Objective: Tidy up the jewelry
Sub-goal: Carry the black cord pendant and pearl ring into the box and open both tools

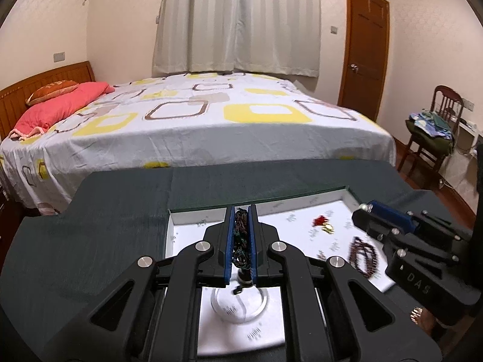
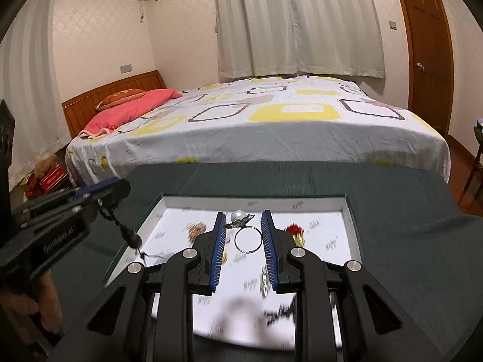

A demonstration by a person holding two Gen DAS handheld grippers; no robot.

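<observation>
Clearly, left tool (image 1: 241,235) pinches a dark beaded strand (image 1: 240,241), half-hidden; right tool (image 2: 244,241) gapes over a blurred tray (image 2: 351,211).

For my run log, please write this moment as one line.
left tongs: shut on dark beaded cord | right tongs: open over thin silver ring | white shallow tray

Black tongs (image 1: 241,235) (image 2: 244,241) carry ribbed blue pads (image 2: 218,250), silver screws (image 1: 203,246) and white lettering (image 1: 418,283).

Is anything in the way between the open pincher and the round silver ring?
Nothing visible blocks it. The silver ring lies on the white tray, right ahead of the open right gripper, partly between its fingers. A pearl sits just beyond.
</observation>
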